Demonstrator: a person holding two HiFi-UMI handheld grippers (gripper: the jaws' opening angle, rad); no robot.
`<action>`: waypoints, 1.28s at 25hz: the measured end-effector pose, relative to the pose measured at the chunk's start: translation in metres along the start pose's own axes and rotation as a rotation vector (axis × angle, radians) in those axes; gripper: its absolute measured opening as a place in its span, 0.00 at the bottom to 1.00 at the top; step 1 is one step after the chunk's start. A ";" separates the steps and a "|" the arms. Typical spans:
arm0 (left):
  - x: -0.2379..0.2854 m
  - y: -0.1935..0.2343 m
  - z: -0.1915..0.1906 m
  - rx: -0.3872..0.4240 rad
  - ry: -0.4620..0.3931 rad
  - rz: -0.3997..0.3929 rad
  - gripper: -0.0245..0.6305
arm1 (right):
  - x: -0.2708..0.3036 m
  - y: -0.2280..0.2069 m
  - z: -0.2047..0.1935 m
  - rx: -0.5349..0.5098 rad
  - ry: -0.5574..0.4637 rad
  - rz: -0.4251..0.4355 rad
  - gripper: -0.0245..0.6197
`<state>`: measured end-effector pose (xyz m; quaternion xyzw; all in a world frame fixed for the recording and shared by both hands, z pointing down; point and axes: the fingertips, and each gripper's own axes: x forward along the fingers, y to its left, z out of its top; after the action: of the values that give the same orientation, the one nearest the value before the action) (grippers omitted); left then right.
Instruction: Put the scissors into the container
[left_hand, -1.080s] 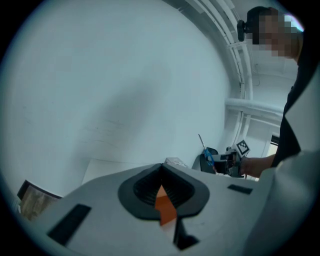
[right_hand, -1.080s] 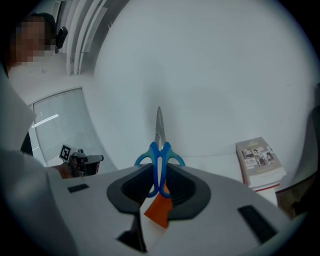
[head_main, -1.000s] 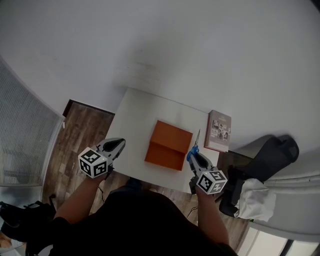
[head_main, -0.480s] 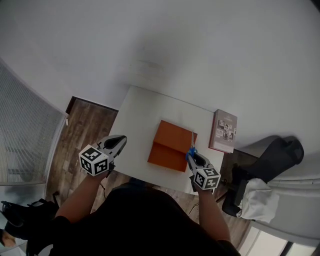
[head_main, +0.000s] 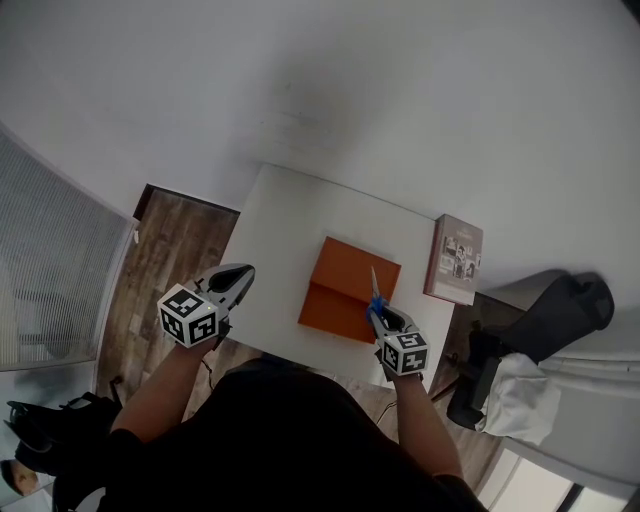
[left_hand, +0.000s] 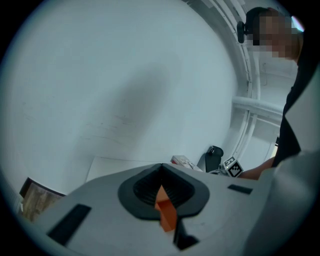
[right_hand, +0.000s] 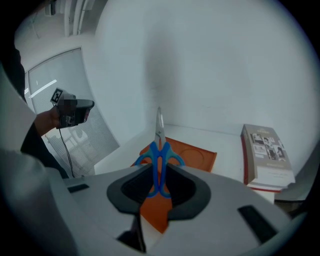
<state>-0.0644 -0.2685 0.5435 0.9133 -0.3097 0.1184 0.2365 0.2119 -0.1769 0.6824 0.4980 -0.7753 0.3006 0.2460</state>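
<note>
- Right gripper (head_main: 375, 312), lower centre, arm reaching up-frame, clamps blue scissors (head_main: 373, 290) by the handles, blades over the orange container (head_main: 345, 285).
- Left gripper (head_main: 235, 281), lower left, jaws together, empty, at the table (head_main: 280, 230) edge.

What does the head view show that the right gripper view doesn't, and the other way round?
Only the head view: the wooden floor beside the table, and the marker cube on the right gripper. Only the right gripper view: its tongs closed on the blue handles of the scissors, blades pointing away, and a round mark inside the orange container. Both: the scissors, the orange container, the book, the table and the left gripper.
</note>
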 end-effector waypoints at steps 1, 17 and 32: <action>0.001 0.002 0.000 -0.002 0.002 0.002 0.05 | 0.003 0.001 -0.003 -0.015 0.012 0.002 0.17; 0.000 0.030 -0.009 -0.036 0.025 0.030 0.05 | 0.053 0.032 -0.049 -0.330 0.229 0.088 0.17; 0.002 0.056 -0.018 -0.061 0.053 0.040 0.05 | 0.089 0.028 -0.099 -0.490 0.452 0.123 0.17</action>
<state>-0.0992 -0.2996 0.5796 0.8959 -0.3248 0.1379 0.2700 0.1602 -0.1523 0.8059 0.2971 -0.7790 0.2223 0.5054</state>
